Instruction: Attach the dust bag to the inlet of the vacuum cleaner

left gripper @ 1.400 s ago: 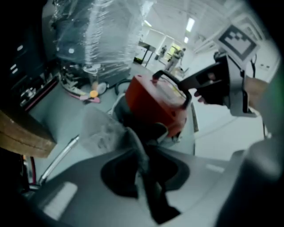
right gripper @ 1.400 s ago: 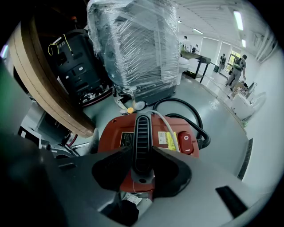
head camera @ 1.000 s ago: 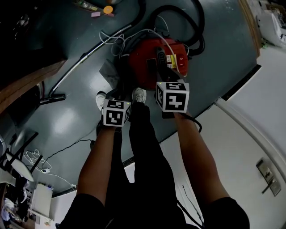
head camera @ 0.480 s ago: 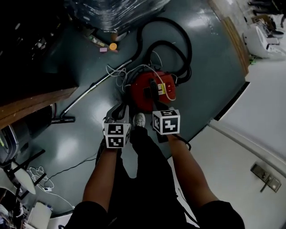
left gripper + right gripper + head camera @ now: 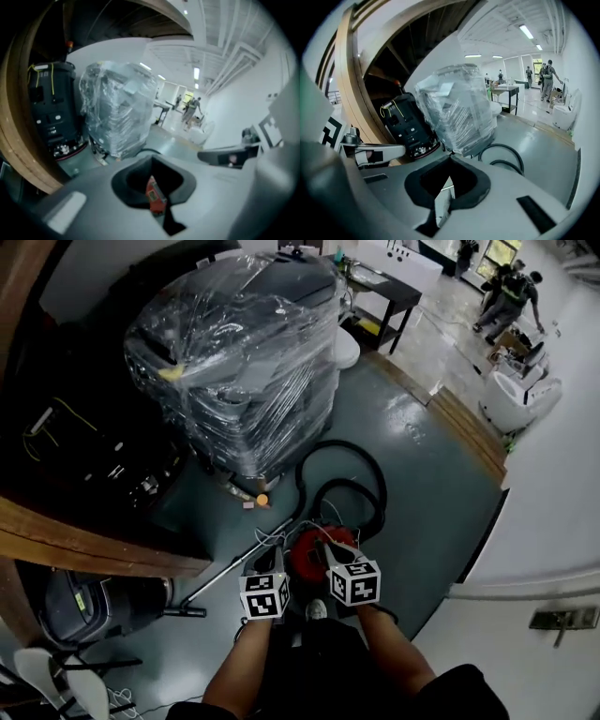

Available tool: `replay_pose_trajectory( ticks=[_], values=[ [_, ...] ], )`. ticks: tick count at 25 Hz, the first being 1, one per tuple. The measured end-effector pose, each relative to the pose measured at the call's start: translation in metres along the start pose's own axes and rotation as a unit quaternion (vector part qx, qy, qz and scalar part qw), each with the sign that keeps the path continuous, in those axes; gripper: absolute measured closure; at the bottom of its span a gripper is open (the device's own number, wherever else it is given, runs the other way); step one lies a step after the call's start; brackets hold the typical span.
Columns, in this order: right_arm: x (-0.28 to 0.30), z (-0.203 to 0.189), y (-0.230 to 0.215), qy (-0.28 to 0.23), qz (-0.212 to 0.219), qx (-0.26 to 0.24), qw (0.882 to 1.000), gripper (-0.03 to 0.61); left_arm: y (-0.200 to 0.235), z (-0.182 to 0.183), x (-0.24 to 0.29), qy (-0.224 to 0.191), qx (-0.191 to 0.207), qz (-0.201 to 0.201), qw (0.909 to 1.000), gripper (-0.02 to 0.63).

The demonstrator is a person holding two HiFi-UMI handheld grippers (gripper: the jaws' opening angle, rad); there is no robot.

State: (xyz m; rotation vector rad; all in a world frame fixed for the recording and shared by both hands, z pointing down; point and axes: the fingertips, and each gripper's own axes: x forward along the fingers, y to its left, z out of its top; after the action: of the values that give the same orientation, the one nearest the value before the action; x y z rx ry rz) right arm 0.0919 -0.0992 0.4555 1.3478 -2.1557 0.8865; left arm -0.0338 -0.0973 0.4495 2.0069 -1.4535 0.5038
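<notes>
The red vacuum cleaner (image 5: 314, 554) stands on the dark green floor, small and far below in the head view. My left gripper (image 5: 275, 561) and right gripper (image 5: 334, 555) are held side by side high above it, marker cubes toward me. In the left gripper view the left gripper (image 5: 152, 159) has its jaws shut, and a sliver of the red vacuum cleaner (image 5: 154, 197) shows through the gap behind them. The right gripper (image 5: 450, 157) is also shut, with nothing gripped. I cannot make out a dust bag in any view.
A plastic-wrapped pallet (image 5: 244, 362) stands beyond the vacuum. The black hose (image 5: 342, 484) loops on the floor and the metal wand (image 5: 225, 573) lies to the left. A curved wooden counter (image 5: 84, 545) and a black machine (image 5: 94, 601) are at left. People (image 5: 511, 292) stand far off.
Both grippers have risen well away from the vacuum, which now looks much smaller. The head view has lifted and takes in the wrapped pallet and the far room.
</notes>
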Motion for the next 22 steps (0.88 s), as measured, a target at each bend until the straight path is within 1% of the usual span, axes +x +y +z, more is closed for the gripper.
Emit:
replay_pose_trajectory(
  ticks=[4, 7, 9, 12, 15, 18, 20, 22],
  values=[
    [-0.043, 0.077, 0.022, -0.080, 0.022, -0.009, 0.997, 0.580, -0.026, 0.091, -0.028, -0.057, 0.035, 0.003, 0.9977, 0.614],
    [-0.080, 0.125, 0.035, -0.127, 0.030, -0.024, 0.991, 0.580, -0.052, 0.145, -0.052, -0.093, 0.060, -0.001, 0.9939, 0.614],
    [-0.106, 0.159, 0.040, -0.160, 0.025, -0.038, 0.986, 0.580, -0.073, 0.179, -0.069, -0.117, 0.078, -0.013, 0.9900, 0.614],
    [-0.142, 0.210, 0.041, -0.211, -0.002, -0.061, 0.976, 0.580, -0.101, 0.228, -0.094, -0.158, 0.103, -0.032, 0.9816, 0.612],
    [-0.178, 0.244, 0.036, -0.266, -0.037, -0.059, 0.962, 0.580, -0.122, 0.259, -0.116, -0.188, 0.121, -0.041, 0.9739, 0.612],
    [-0.204, 0.266, 0.040, -0.311, -0.039, -0.054, 0.948, 0.580, -0.134, 0.277, -0.126, -0.208, 0.129, -0.044, 0.9687, 0.612],
    [-0.209, 0.271, 0.045, -0.323, -0.035, -0.058, 0.944, 0.580, -0.135, 0.281, -0.128, -0.212, 0.135, -0.040, 0.9672, 0.612],
    [-0.209, 0.270, 0.047, -0.326, -0.032, -0.052, 0.943, 0.580, -0.135, 0.279, -0.127, -0.211, 0.137, -0.041, 0.9669, 0.599]
  ],
)
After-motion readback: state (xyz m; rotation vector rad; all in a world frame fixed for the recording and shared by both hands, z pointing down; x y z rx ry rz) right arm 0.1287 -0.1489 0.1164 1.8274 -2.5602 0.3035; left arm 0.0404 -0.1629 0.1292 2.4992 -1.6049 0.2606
